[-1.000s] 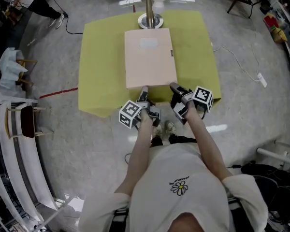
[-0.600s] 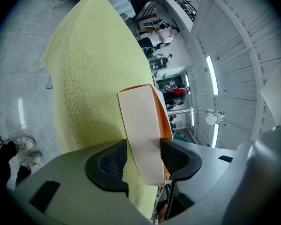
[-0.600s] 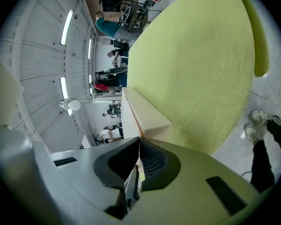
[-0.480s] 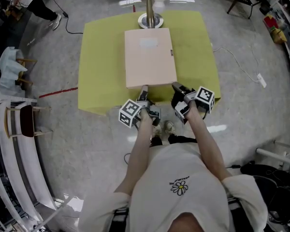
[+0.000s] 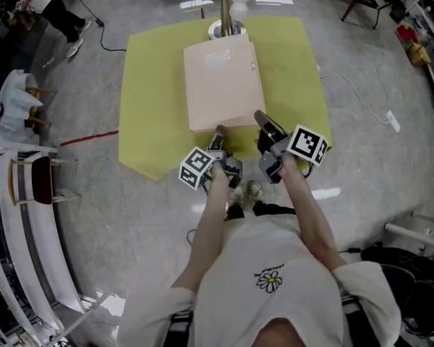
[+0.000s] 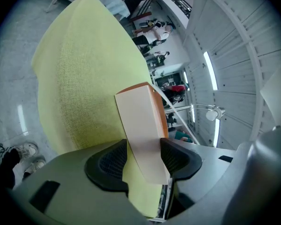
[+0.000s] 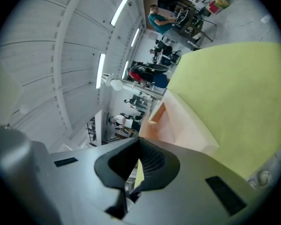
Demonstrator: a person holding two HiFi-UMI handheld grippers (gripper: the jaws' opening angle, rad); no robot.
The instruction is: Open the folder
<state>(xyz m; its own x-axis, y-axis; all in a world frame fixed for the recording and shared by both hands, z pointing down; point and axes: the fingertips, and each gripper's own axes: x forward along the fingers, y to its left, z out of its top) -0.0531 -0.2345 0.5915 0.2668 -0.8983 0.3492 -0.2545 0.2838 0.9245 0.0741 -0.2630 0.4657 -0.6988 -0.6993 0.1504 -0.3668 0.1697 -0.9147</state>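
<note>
The pale folder (image 5: 223, 85), marked with a whitish label (image 5: 218, 61) too small to be read, is laid on the yellow-green cloth (image 5: 152, 100) over the bench, its near edge clamped between the wide-set jaws of the left hand-held gripper (image 5: 217, 133) and its raised cover pinched in the clenched right hand-held gripper (image 5: 261, 116).

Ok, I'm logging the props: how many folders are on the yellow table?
1. The folder lies in the middle of the yellow table, before the lamp base; one beneath it would be hidden.
</note>
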